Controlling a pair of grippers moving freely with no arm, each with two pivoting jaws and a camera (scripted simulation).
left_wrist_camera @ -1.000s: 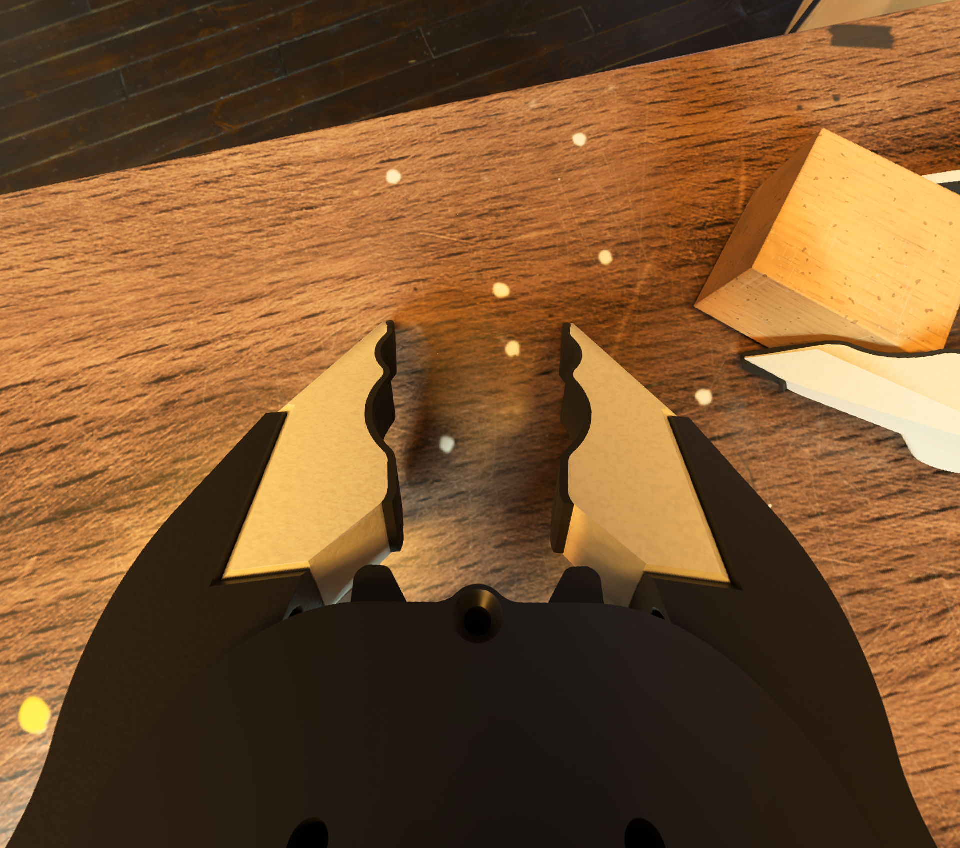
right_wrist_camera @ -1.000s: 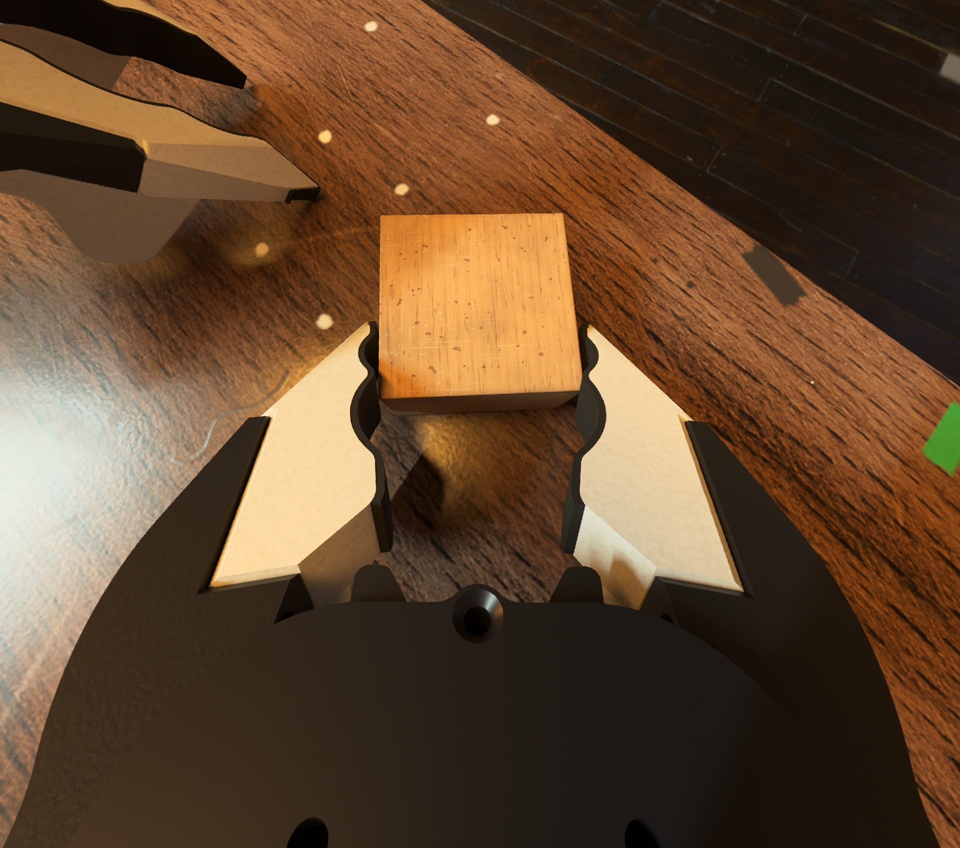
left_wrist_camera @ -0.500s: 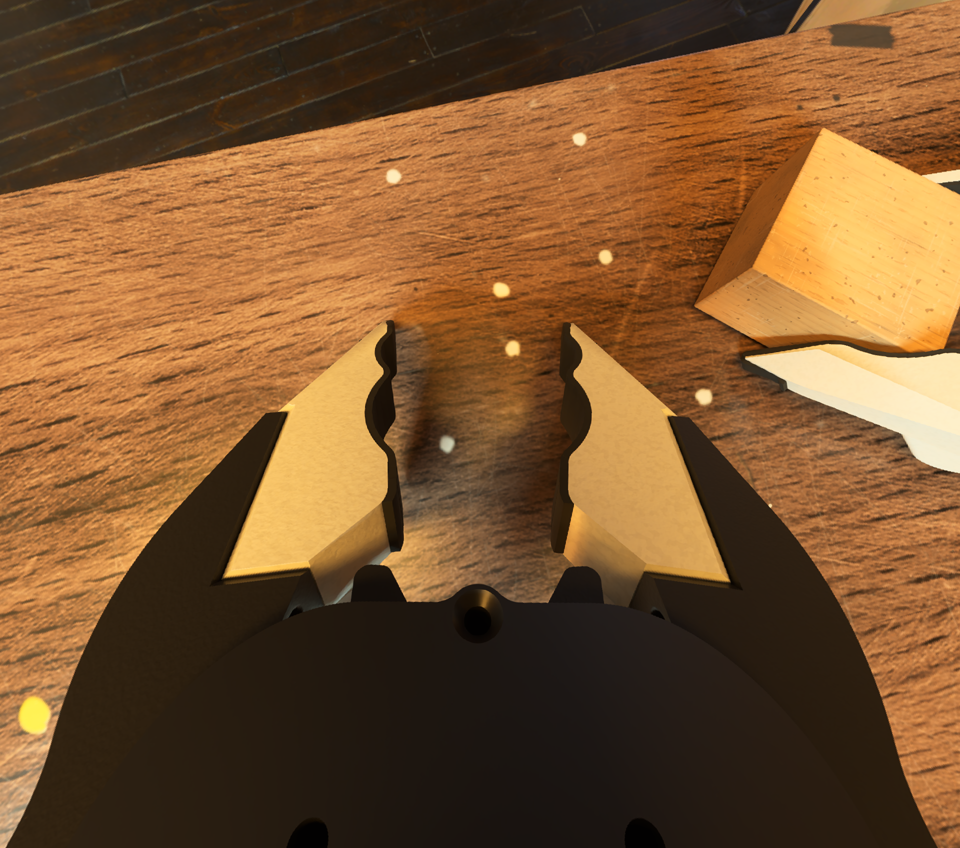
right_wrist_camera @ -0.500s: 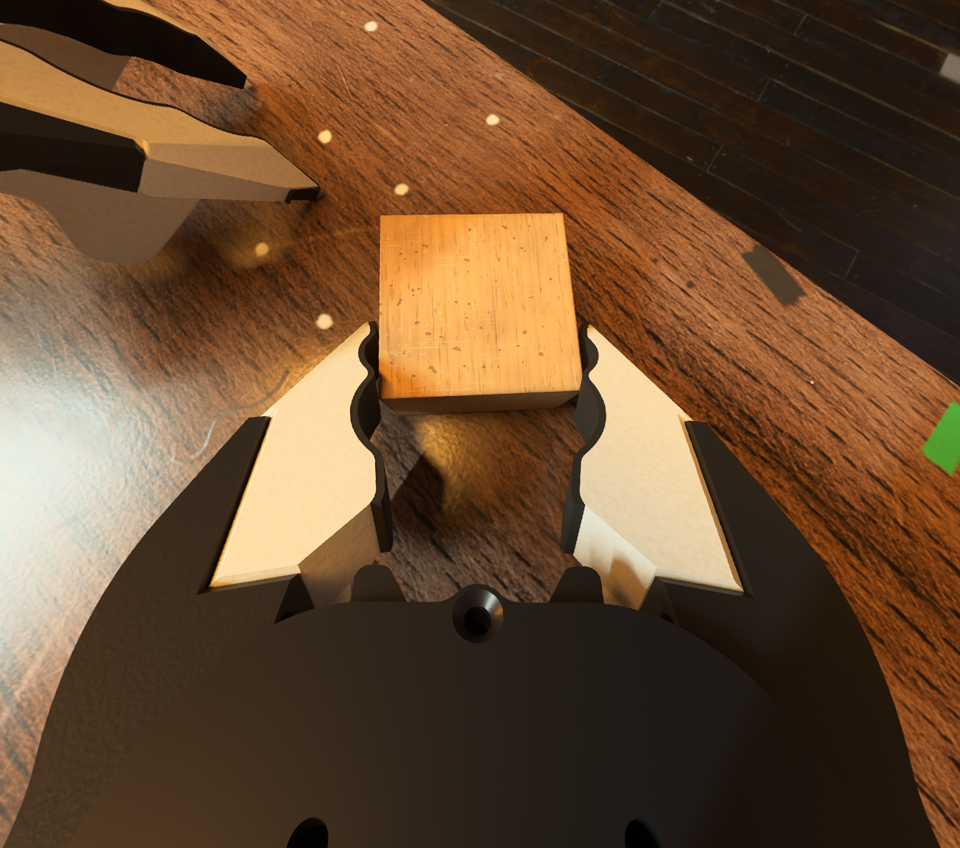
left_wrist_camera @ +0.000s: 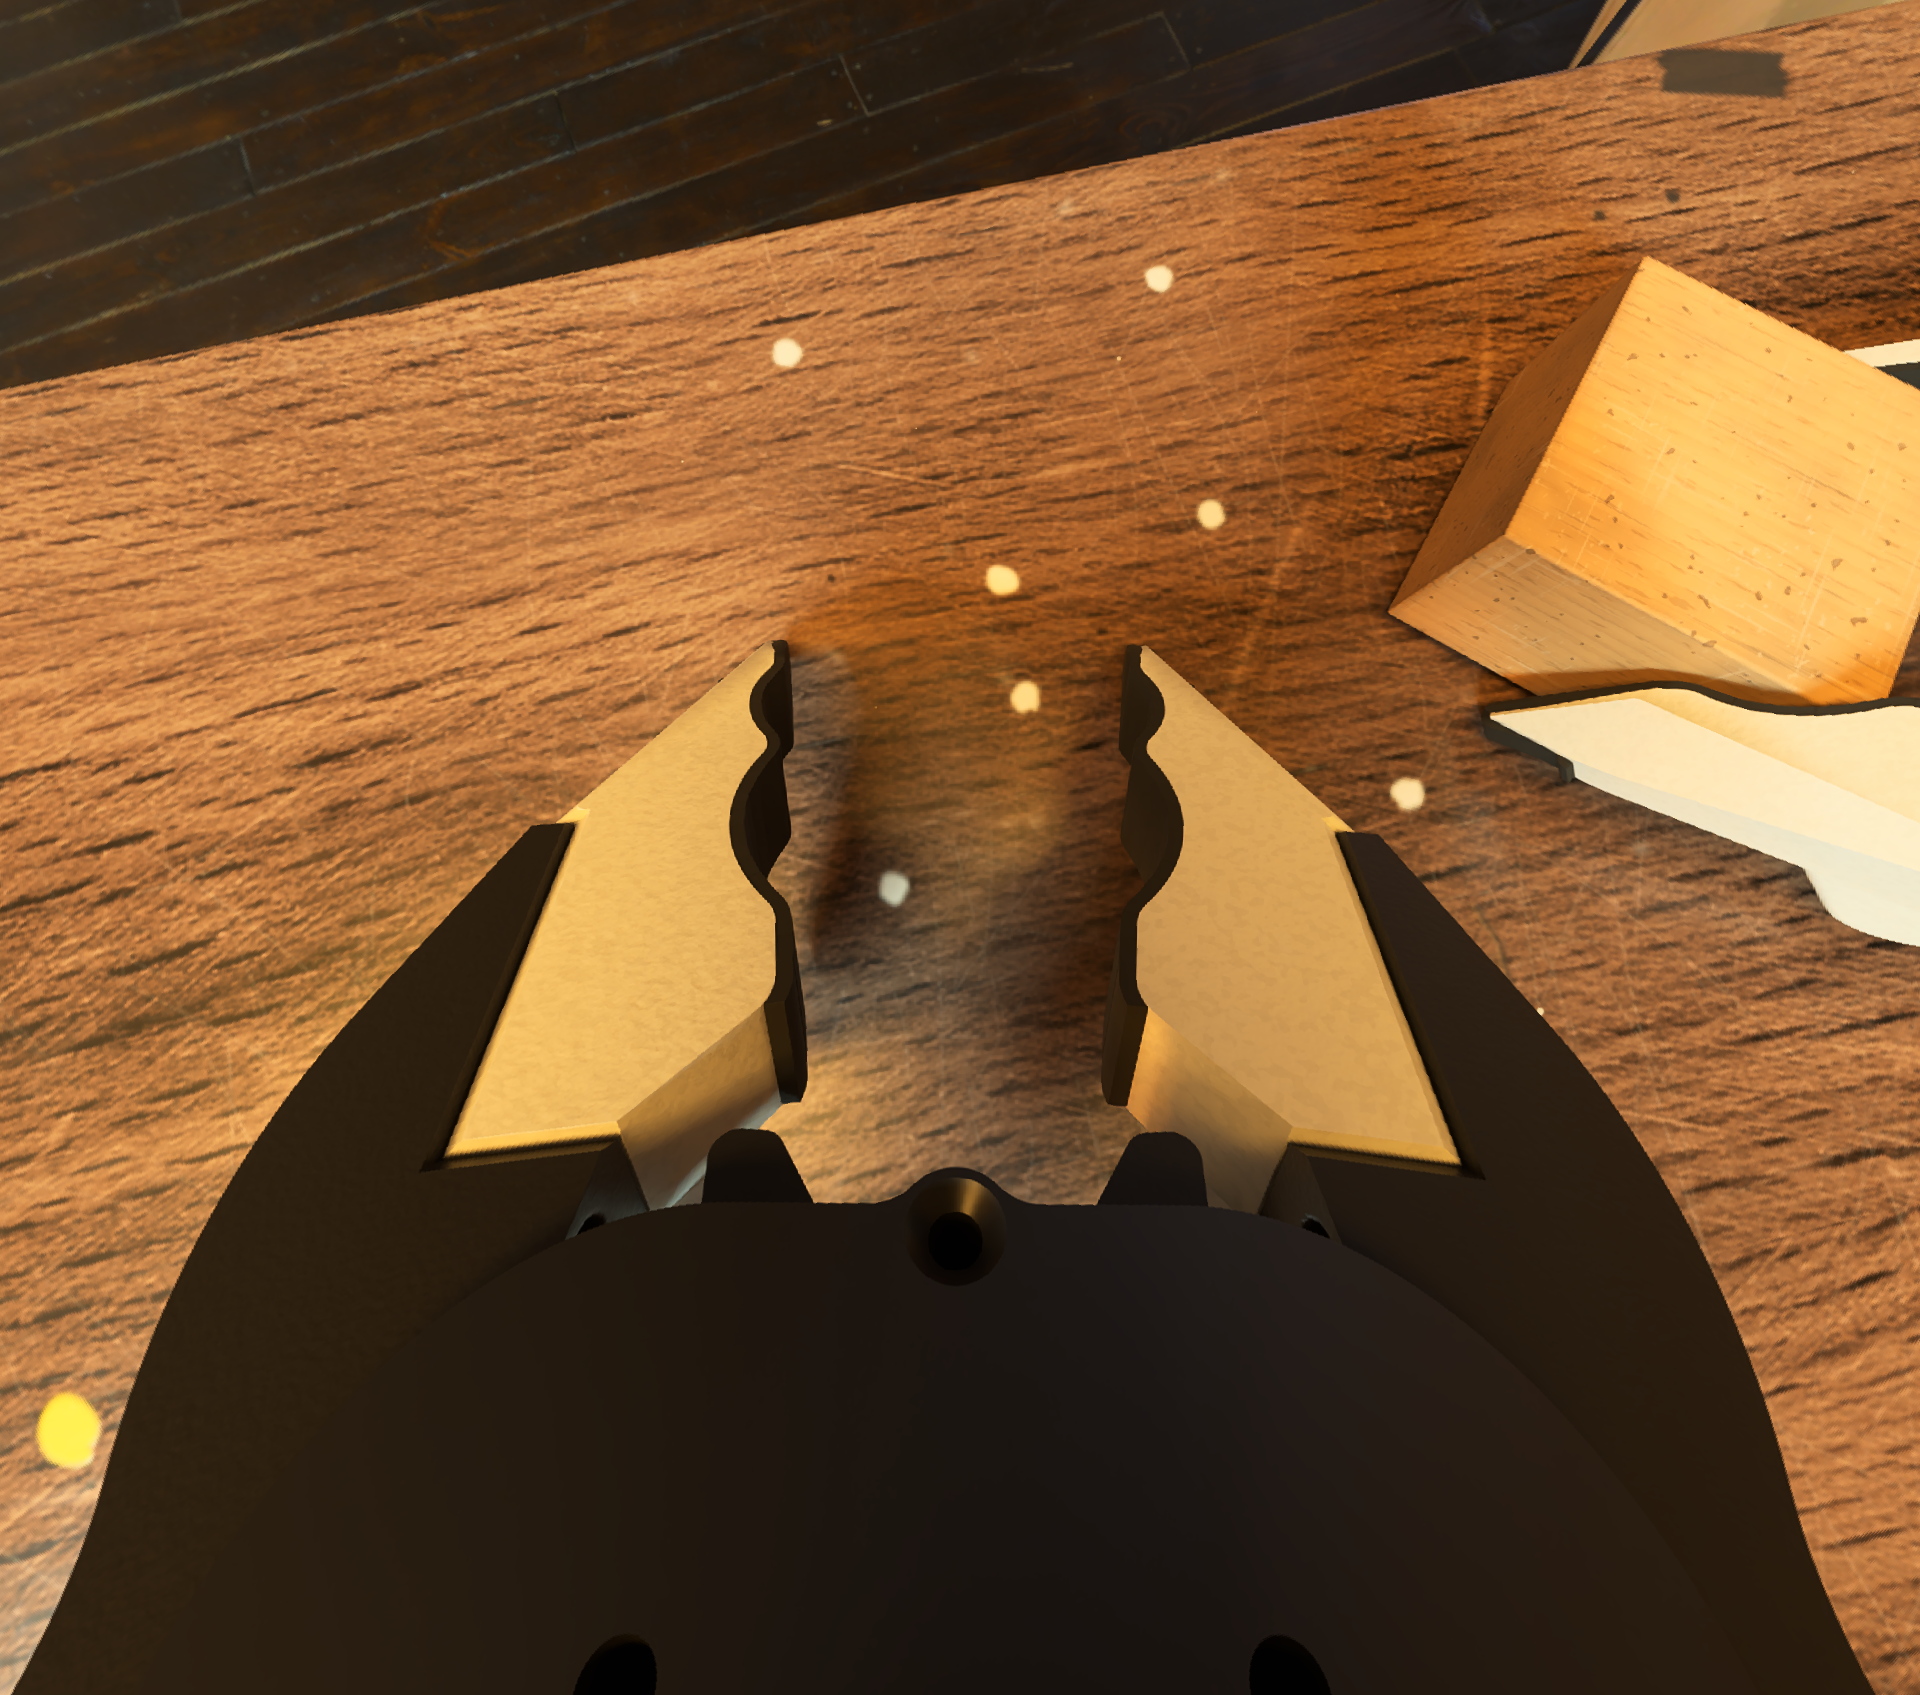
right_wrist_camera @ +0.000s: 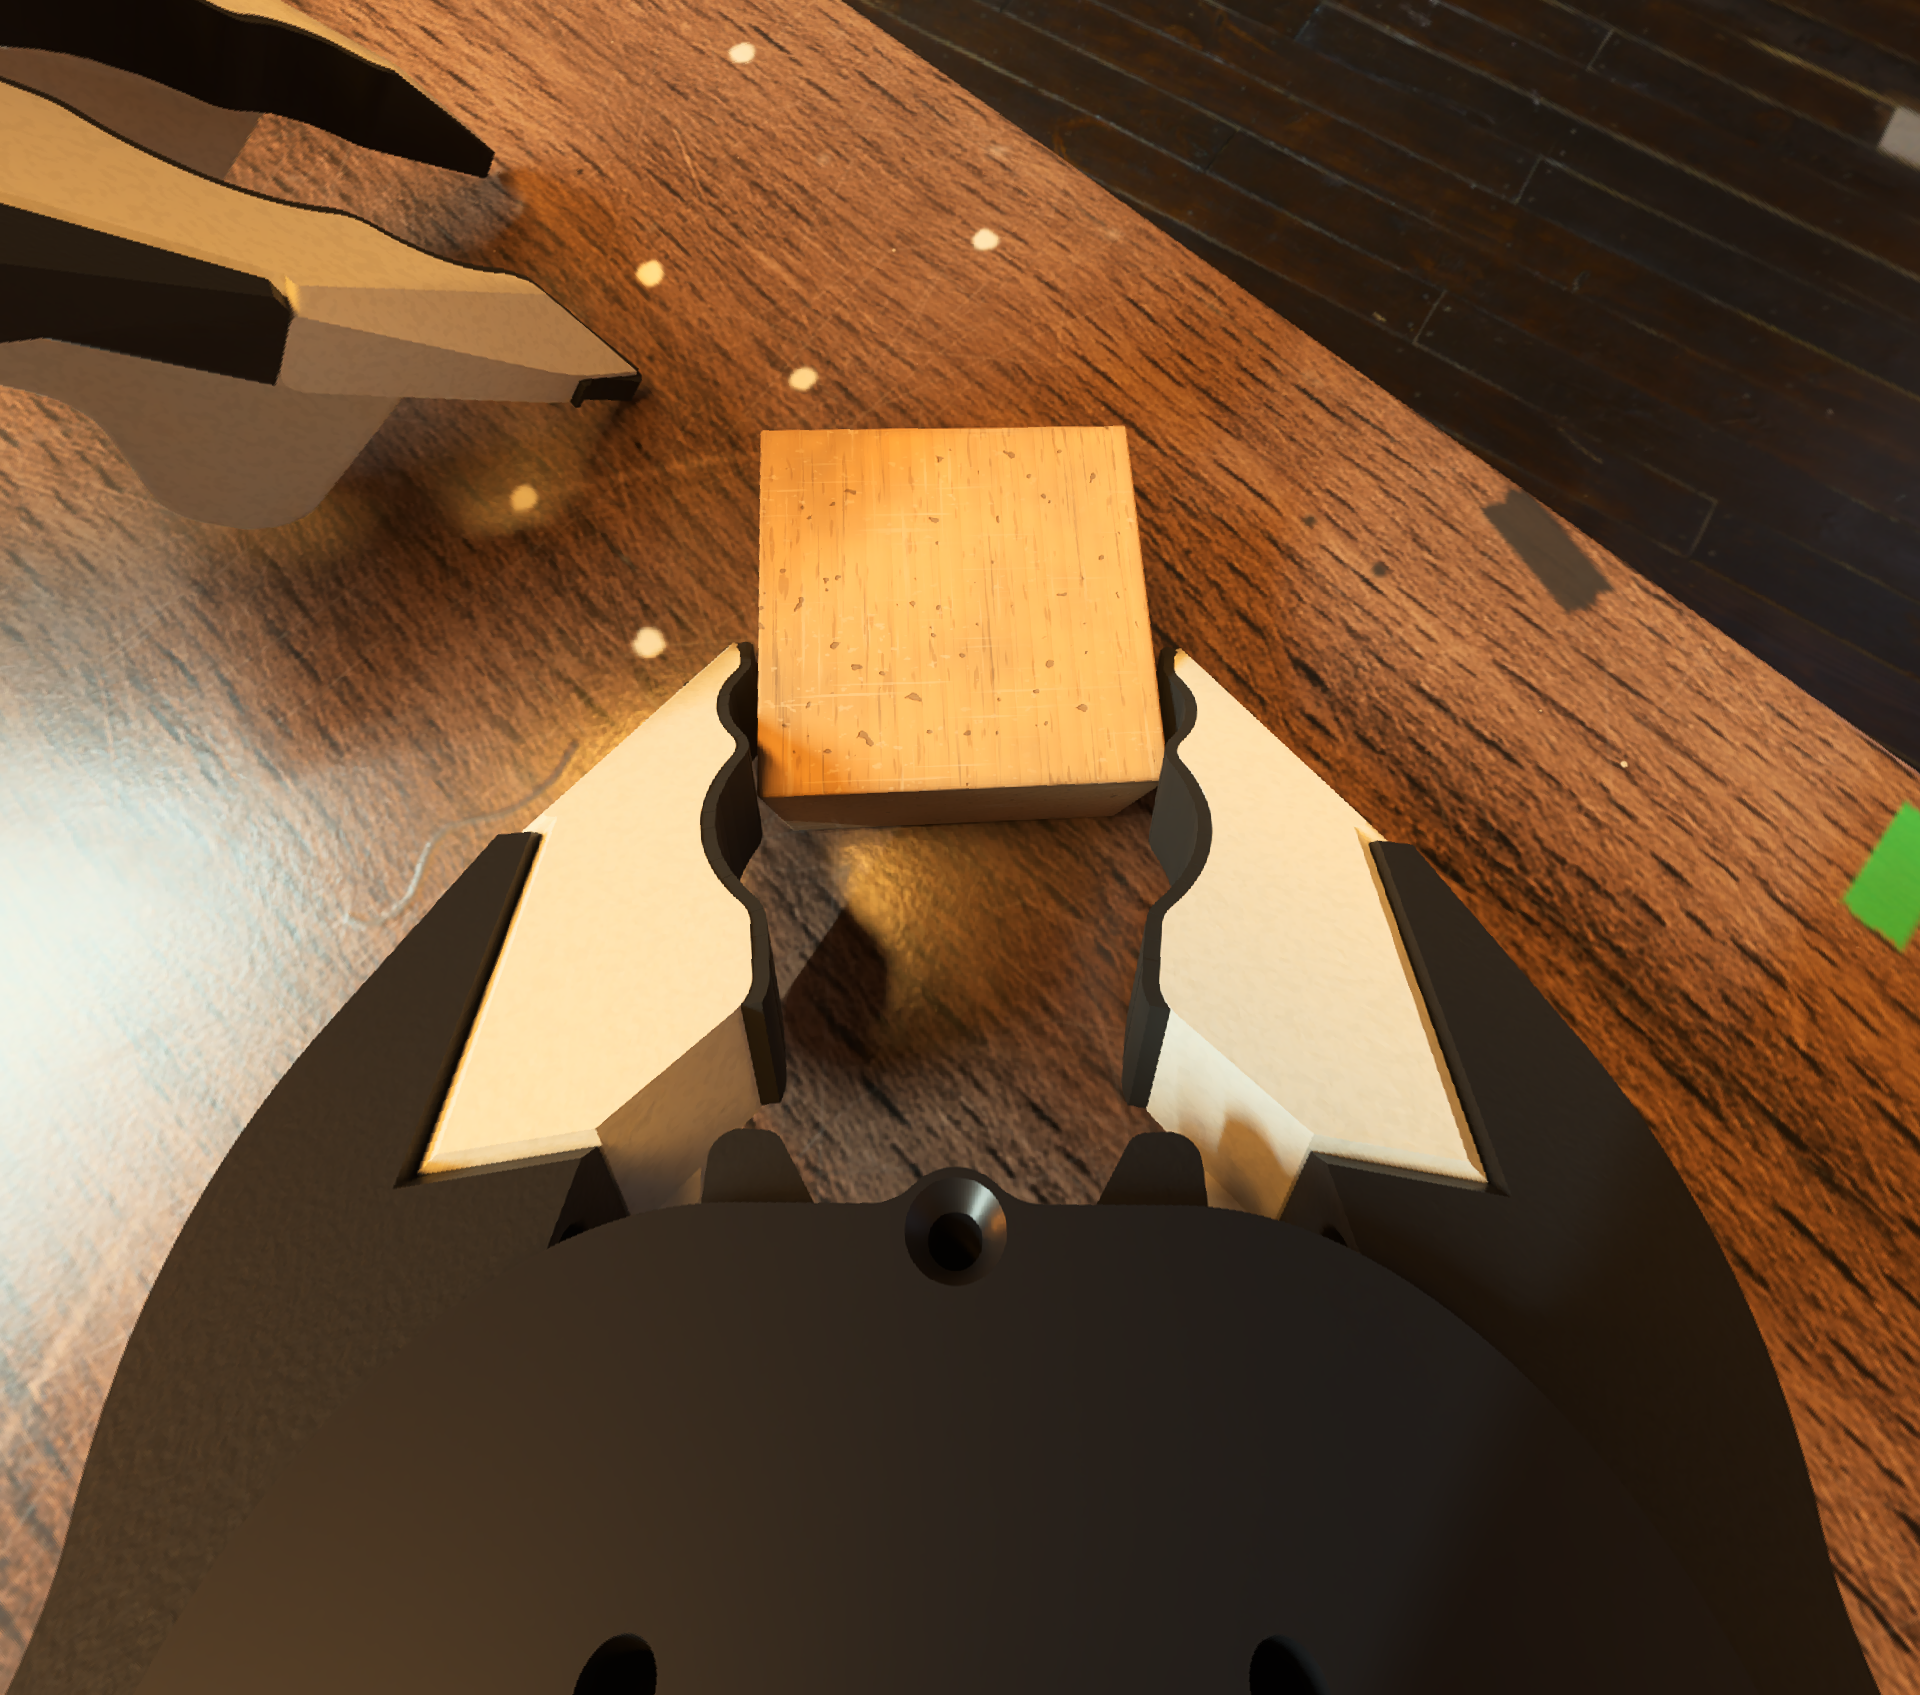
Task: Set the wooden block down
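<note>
The right gripper (right_wrist_camera: 954, 658) has the block (right_wrist_camera: 951, 617) between its fingertips, the fingers set to the block's width and touching both side faces near its rear edge, so the block looks gripped, though whether it is clamped hard or merely bracketed cannot be read for certain. The block sits level, low over the counter (right_wrist_camera: 1351, 710); in the left wrist view its bottom edge (left_wrist_camera: 1621, 637) seems to meet the wood, with one right finger (left_wrist_camera: 1704, 762) alongside, but whether it truly rests there or hangs just above is hard to tell. The left gripper (left_wrist_camera: 956, 658) hovers over bare counter with its fingers moderately apart and nothing between them, well to the side of the block; in the right wrist view its fingers (right_wrist_camera: 447, 346) point toward the block without touching it. Pale dots are scattered on the counter around both grippers, and a green patch (right_wrist_camera: 1886, 876) lies near the counter's edge. The step in hand is judged to be the very end of the placing: the block is down or nearly so. The next move calls for closing any remaining gap, then spreading the right fingers evenly so neither drags the block, and backing away straight.
</note>
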